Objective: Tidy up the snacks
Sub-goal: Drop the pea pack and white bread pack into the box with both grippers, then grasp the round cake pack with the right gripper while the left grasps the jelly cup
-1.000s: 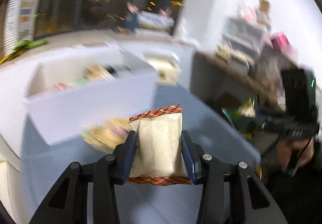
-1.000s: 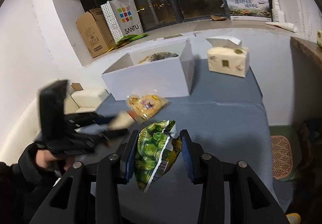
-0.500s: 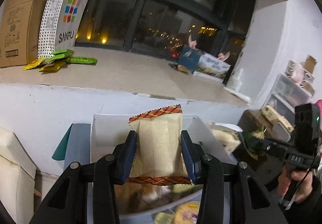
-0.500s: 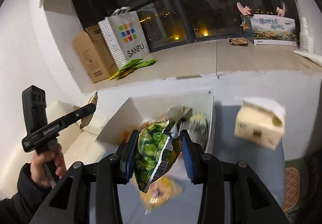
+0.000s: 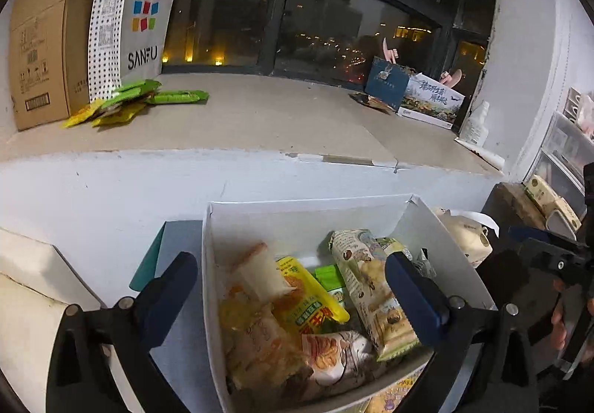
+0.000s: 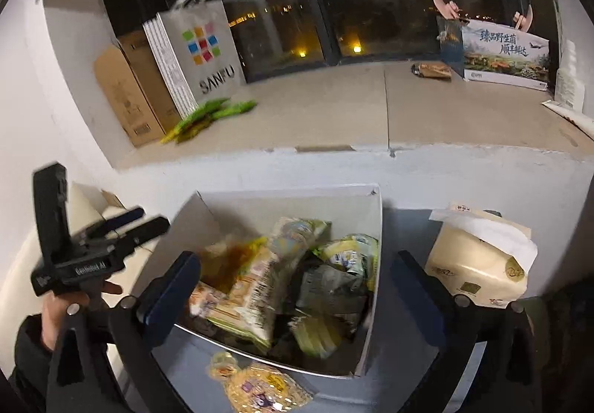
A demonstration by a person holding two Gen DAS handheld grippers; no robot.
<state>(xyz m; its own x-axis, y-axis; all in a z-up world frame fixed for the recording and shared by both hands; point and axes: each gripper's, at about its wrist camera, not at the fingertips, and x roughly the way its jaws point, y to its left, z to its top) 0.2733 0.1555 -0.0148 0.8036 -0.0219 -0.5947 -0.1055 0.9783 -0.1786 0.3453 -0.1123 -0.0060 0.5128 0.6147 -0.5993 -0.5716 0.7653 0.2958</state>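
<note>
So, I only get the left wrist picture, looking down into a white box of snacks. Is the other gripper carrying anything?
Observer: No. The right gripper has its jaws opening over the white box, with nothing pinched between them.
Operator: Any snack left outside the box?
Observer: Yes, a yellow snack packet lies on the blue tabletop, just in front of the box's near wall.
Operator: And who holds my gripper?
Observer: A hand in a dark sleeve grips the handle of the left gripper, left of the box. Its jaws are opening too, empty.
</note>
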